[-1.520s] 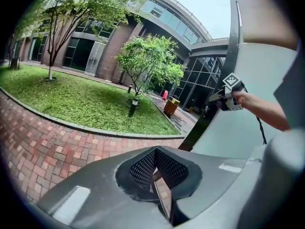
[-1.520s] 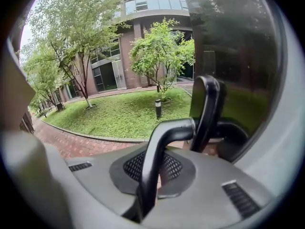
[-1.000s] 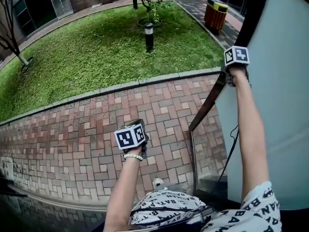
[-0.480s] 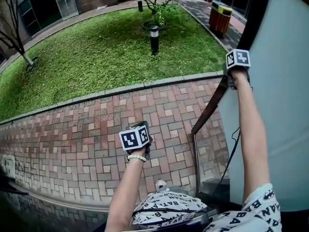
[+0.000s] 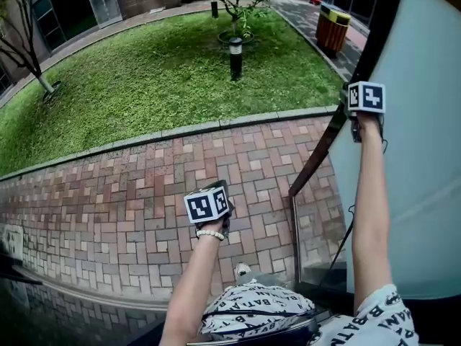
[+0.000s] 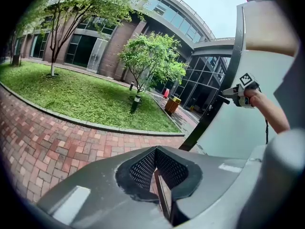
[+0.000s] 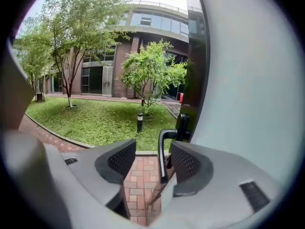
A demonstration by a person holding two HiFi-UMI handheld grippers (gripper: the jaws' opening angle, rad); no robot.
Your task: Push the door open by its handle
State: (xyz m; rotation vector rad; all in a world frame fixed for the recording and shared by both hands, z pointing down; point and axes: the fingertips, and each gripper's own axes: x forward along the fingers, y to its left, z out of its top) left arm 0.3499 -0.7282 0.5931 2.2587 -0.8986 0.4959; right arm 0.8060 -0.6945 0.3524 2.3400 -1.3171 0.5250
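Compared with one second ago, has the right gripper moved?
Yes, slightly. The right gripper sits lower against the curb in the head view, nearer the person. Its jaws have just been opening; the door handle stands between them, not clamped.

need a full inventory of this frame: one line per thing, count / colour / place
door: one, pale panel with dark frame, right side
door handle: one, black, vertical bar at the door's edge
brick paving: one, red, underfoot
kerb: one, grey, between paving and lawn
lawn: one, green, beyond the kerb
trees: two clear ones, green, on the lawn
bollard light: one, black, on the lawn by the small tree
bin: one, orange-brown with yellow top, on the far path
building: one, brick and glass, behind the lawn
bracelet: one, white beads, left wrist
left tongs: one, grey, shut and empty, over the paving
right tongs: one, grey, open, jaws just been opening, handle in the gap, not clamped
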